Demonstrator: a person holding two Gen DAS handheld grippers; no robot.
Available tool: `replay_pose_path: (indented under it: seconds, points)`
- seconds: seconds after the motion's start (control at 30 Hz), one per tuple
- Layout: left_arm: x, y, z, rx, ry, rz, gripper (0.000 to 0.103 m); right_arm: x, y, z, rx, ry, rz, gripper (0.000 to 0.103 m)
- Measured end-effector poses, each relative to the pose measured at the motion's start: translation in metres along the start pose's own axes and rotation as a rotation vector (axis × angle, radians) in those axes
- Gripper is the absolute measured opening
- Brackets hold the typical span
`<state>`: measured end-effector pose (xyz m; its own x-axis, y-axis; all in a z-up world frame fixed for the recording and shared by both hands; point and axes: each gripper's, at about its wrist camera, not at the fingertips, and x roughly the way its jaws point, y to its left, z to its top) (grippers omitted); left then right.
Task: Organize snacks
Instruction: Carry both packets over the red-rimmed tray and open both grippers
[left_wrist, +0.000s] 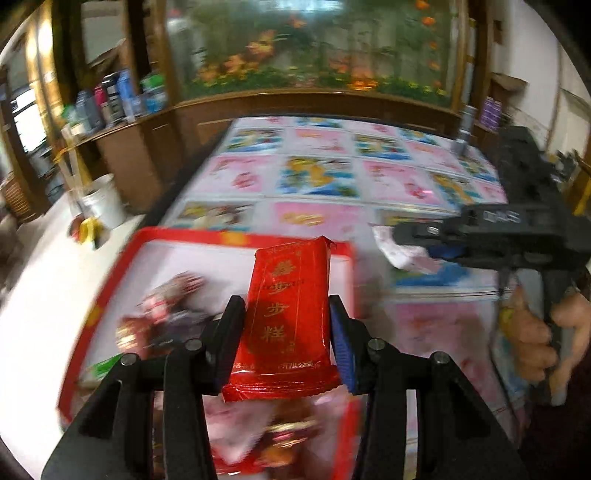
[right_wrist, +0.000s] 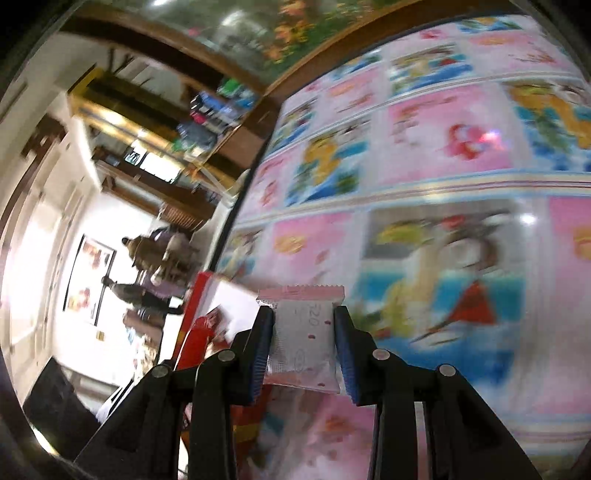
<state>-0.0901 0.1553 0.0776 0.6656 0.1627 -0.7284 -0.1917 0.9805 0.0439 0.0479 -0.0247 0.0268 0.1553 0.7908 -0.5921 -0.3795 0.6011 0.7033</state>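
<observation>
My left gripper is shut on a red snack packet with gold characters and holds it above a red-rimmed tray. Several blurred wrapped snacks lie in the tray. My right gripper is shut on a white and pink snack packet, turned sideways over the table. In the left wrist view the right gripper is at the right of the tray, with the pink packet in its tip. The tray's corner shows left of the right gripper.
The table wears a pink and blue cartoon cloth. A white cup stands left of the tray. Wooden shelves with bottles and a fish tank stand behind the table.
</observation>
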Motion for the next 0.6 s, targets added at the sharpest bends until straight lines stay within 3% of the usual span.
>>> replay_pose_path:
  seconds: [0.2, 0.4, 0.6]
  points:
    - [-0.011, 0.047, -0.015, -0.057, -0.025, 0.096, 0.043, 0.034, 0.052, -0.032, -0.062, 0.050, 0.075, 0.034]
    - [-0.021, 0.069, -0.024, -0.088, -0.054, 0.105, 0.043, 0.061, 0.094, -0.056, -0.127, 0.035, 0.158, 0.034]
    - [-0.025, 0.081, -0.032, -0.119, -0.071, 0.109, 0.043, 0.071, 0.099, -0.065, -0.159, 0.025, 0.161, 0.034]
